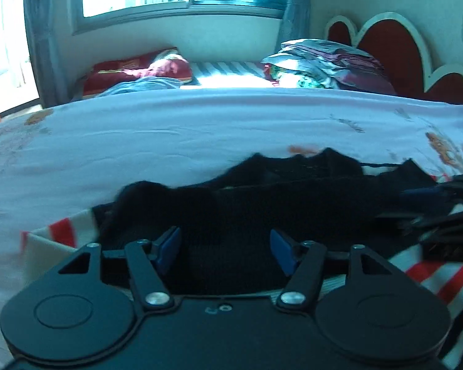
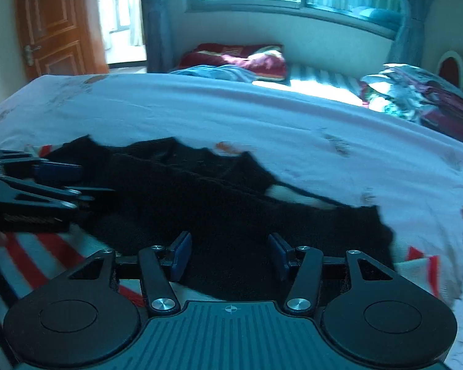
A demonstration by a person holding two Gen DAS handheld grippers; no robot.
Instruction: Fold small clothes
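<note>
Sunlight from a wide window falls on a big bed with a pale, lightly printed sheet, and folded bedding is piled near the scalloped red headboard. On the near part of the bed lies a black knitted garment, soft and fuzzy, crumpled on top of a cloth with red, white and dark stripes. Its long axis runs across both views, from one side to the other, so each tool faces one end of it. The left tool stands open just over the left part of the garment, with nothing pressed between its blue pads. The right tool is open too, over the right part, where the knit ends in a ragged edge; it also holds nothing. Both tools are near the fabric and side by side, neither clearly nearer. I judge that the next grasp needs the near edge, one end for each tool.
</note>
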